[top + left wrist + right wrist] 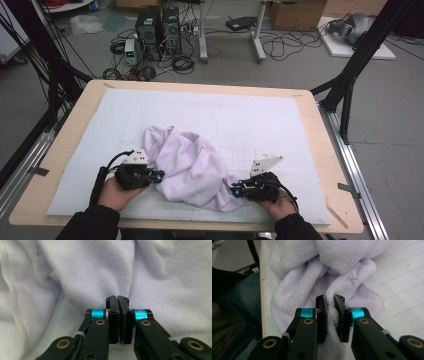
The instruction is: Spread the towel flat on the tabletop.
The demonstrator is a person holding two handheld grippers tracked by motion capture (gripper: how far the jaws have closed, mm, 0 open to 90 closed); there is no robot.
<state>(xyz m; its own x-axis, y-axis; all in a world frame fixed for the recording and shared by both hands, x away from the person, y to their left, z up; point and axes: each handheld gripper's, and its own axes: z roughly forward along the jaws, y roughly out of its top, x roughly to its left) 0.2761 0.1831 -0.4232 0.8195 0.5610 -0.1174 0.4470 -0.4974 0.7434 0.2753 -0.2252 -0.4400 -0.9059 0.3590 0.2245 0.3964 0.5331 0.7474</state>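
While both grippers pinch the towel (190, 167) at its near edge, the sound move, I judge, is to lift and draw them apart evenly, so the crumpled cloth spreads without slipping free. Right gripper (333, 315) bites a thick fold of cloth between its jaws, clenched on the towel's near right end by the table's (75, 117) front edge. Left gripper (119, 305) has its jaws pressed together at the towel's left side; only a thin bit of cloth, if any, sits between them, so that grip looks the weaker. Soft, pale lilac terry with a stitched hem, the towel lies bunched in deep rounded folds on the white mat (250, 115), which shows faint grid lines beyond.
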